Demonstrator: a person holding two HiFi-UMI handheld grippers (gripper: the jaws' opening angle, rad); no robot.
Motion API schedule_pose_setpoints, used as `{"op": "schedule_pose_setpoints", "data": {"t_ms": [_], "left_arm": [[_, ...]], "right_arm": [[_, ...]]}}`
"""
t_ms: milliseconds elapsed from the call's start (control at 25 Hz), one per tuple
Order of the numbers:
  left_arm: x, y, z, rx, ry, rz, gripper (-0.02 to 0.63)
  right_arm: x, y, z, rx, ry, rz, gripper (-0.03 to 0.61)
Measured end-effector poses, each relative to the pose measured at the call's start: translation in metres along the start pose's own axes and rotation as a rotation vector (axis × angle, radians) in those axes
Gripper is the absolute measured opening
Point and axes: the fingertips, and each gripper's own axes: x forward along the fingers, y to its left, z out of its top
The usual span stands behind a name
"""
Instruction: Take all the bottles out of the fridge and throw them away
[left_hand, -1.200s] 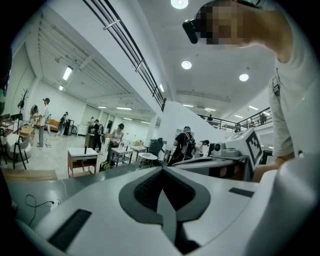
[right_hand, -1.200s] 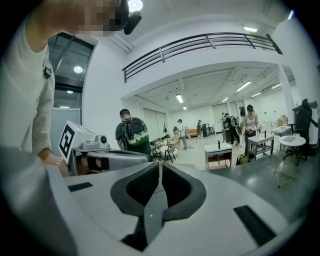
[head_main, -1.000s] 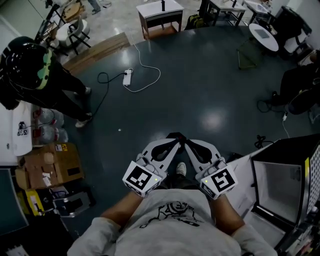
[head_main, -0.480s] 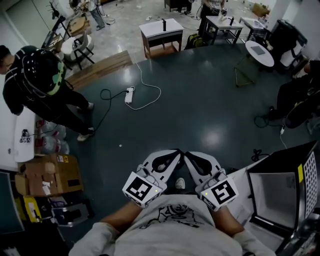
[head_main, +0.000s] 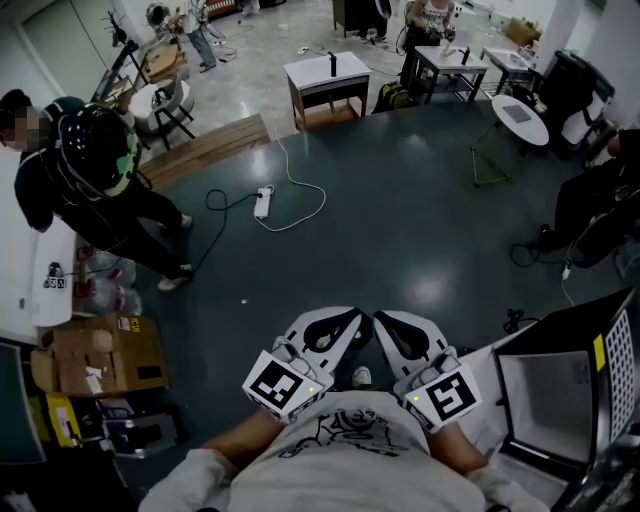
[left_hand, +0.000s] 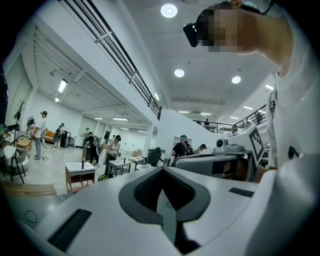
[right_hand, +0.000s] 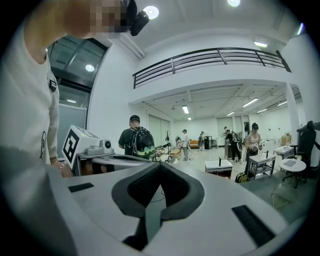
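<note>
Rising together, my left gripper (head_main: 345, 318) and right gripper (head_main: 386, 319) sit tucked at my chest, both pressed together, empty, no bottle within reach yet.

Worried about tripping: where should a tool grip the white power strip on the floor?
Take the power strip mid-body, across its narrow width, coming straight down from above. It lies flat on the floor and is long and slim, so its long sides likely offer the best hold.
</note>
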Motion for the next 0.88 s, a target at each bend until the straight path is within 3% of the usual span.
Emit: {"op": "schedule_pose_setpoints", "data": {"t_ms": [360,560,760,880], "left_arm": [[0.002,-0.002,0.008,-0.006,-0.014,0.005,0.011],[0.003,-0.005,0.010,-0.010,-0.029,0.002,0.011],[0.003,-0.008,0.011,-0.009,-0.028,-0.002,0.011],[0.002,-0.006,0.010,0.001,-0.016,0.001,0.011]], "right_arm": [[0.000,-0.004,0.013,-0.011,-0.061,-0.022,0.028],[-0.006,-0.001,0.002,0.007,-0.002,-0.006,0.028],[-0.006,-0.005,0.015,-0.014,-0.062,-0.027,0.028],[-0.006,-0.003,0.014,-0.008,-0.046,-0.021,0.028]]}}
